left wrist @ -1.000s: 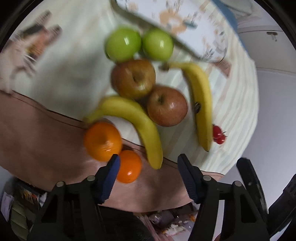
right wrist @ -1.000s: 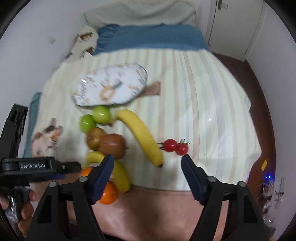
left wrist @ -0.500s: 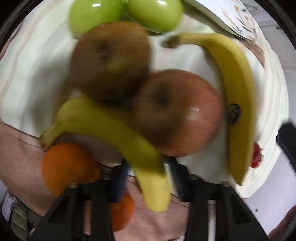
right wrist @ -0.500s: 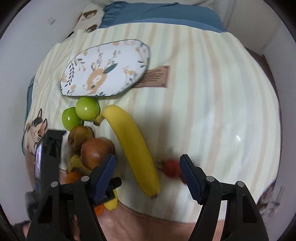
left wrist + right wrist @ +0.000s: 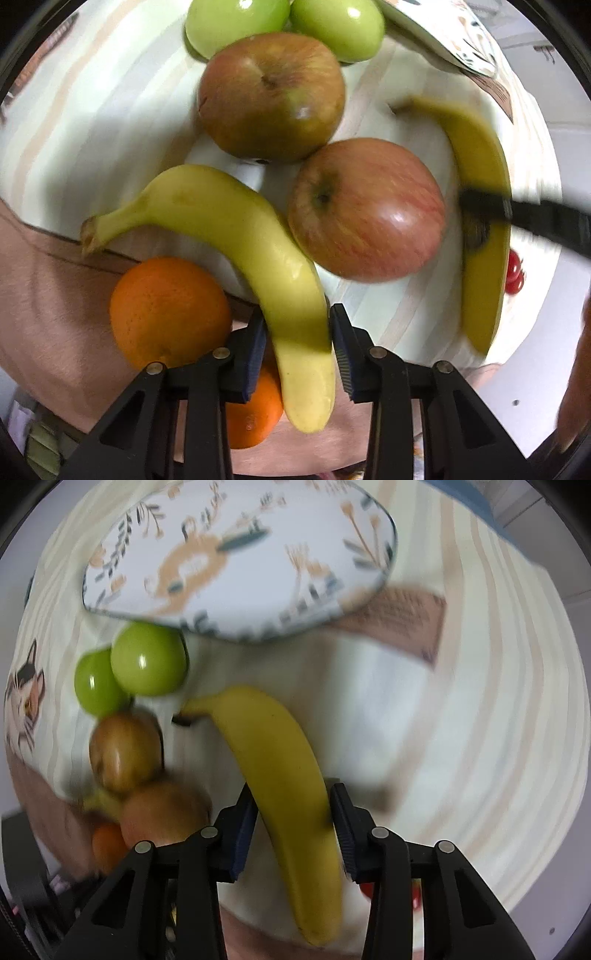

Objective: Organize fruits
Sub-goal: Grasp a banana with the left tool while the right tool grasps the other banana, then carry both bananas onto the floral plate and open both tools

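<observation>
Left claw [image 5: 298, 345]: clamped on near banana [image 5: 236, 236]; right claw [image 5: 293, 821]: clamped on far banana [image 5: 280, 775] (both gripped near the tip). Risk: end-held fruit may pivot, knocking the apple [image 5: 365, 208]

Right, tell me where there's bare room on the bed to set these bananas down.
The widest free patch is the striped cover right of the right gripper's banana, below the brown label. The deer-print tray is also bare on top. It is crowded on the left: green apples, red apples and oranges sit packed together.
</observation>
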Available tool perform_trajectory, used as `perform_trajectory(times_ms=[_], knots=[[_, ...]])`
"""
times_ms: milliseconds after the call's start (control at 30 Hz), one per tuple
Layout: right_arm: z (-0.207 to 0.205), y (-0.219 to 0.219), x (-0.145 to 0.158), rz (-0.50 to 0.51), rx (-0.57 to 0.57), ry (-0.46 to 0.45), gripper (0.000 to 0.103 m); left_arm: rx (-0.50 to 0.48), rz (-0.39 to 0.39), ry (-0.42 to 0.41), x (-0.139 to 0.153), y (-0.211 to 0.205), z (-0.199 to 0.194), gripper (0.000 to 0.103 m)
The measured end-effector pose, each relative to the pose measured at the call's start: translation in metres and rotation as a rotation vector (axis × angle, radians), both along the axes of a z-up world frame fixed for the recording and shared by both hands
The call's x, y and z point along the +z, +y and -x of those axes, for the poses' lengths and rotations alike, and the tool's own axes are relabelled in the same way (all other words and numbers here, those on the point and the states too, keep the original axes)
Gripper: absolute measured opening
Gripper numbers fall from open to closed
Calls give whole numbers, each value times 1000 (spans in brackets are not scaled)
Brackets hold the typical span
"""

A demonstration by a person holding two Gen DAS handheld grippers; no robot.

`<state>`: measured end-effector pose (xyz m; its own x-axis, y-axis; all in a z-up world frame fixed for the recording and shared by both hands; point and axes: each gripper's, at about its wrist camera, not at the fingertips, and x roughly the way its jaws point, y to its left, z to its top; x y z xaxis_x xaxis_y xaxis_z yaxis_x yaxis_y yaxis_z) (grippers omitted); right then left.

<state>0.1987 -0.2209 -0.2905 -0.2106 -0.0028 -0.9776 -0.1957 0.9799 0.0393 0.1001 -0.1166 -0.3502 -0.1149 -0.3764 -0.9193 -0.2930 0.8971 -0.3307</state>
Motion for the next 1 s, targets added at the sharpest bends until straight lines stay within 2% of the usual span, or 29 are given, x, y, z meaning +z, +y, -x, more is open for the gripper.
perform_trajectory(times_ms=[100, 200, 267, 367, 433, 700, 1000], knots=[[5, -7, -2, 11, 16, 34, 41, 43, -11, 53, -22, -4, -2, 32], [3, -8, -8, 20, 4, 38, 43, 74, -35, 70, -33, -12, -3, 32], [0, -7, -12, 16, -9, 31, 52, 68, -57, 58, -32, -12, -2, 31], [0, 1, -17, 61, -8, -5, 50, 13, -106, 1, -26, -25, 9, 31], [2, 3, -11, 96, 10, -52, 41, -19, -132, -21, -17, -35, 23, 30], [17, -28, 16, -11, -131, -102, 39, -167, -214, -146, 24, -55, 63, 28], [24, -57, 39, -168, -282, -90, 37, -226, -243, -300, 79, -62, 93, 28]])
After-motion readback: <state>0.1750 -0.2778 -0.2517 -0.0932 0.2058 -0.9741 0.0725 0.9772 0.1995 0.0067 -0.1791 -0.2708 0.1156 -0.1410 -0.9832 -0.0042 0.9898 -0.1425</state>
